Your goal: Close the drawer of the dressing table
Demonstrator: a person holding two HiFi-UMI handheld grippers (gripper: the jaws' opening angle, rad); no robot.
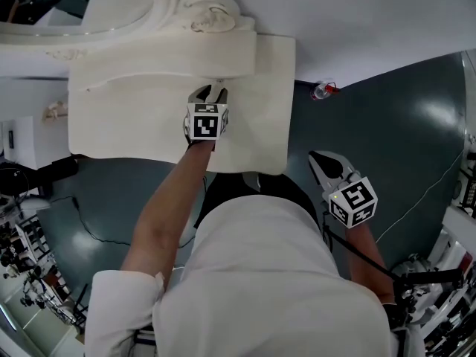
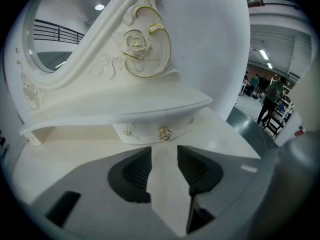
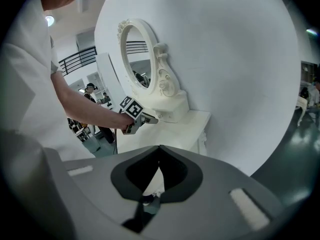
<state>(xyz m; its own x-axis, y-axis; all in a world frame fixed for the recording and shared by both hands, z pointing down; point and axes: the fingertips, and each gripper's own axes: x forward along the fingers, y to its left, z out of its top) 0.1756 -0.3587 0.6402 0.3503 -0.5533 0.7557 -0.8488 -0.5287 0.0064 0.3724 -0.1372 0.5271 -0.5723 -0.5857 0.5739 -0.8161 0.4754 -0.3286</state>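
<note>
The white dressing table (image 1: 134, 117) stands against the wall, with its carved oval mirror (image 3: 137, 59) on a raised shelf. Under that shelf sits a small drawer (image 2: 137, 130) with a gold knob (image 2: 164, 133); its front lies about level with the shelf's edge. My left gripper (image 2: 164, 151) hovers over the tabletop just in front of the knob, open, with nothing between its pads. It also shows in the head view (image 1: 210, 94) and the right gripper view (image 3: 152, 118). My right gripper (image 3: 159, 148) is shut and empty, off the table's right side over the floor (image 1: 321, 161).
A small red and clear object (image 1: 323, 90) lies on the dark green floor by the wall, right of the table. Cables (image 1: 82, 222) run over the floor at the left, near racks of equipment. People (image 2: 272, 96) stand far off in the hall.
</note>
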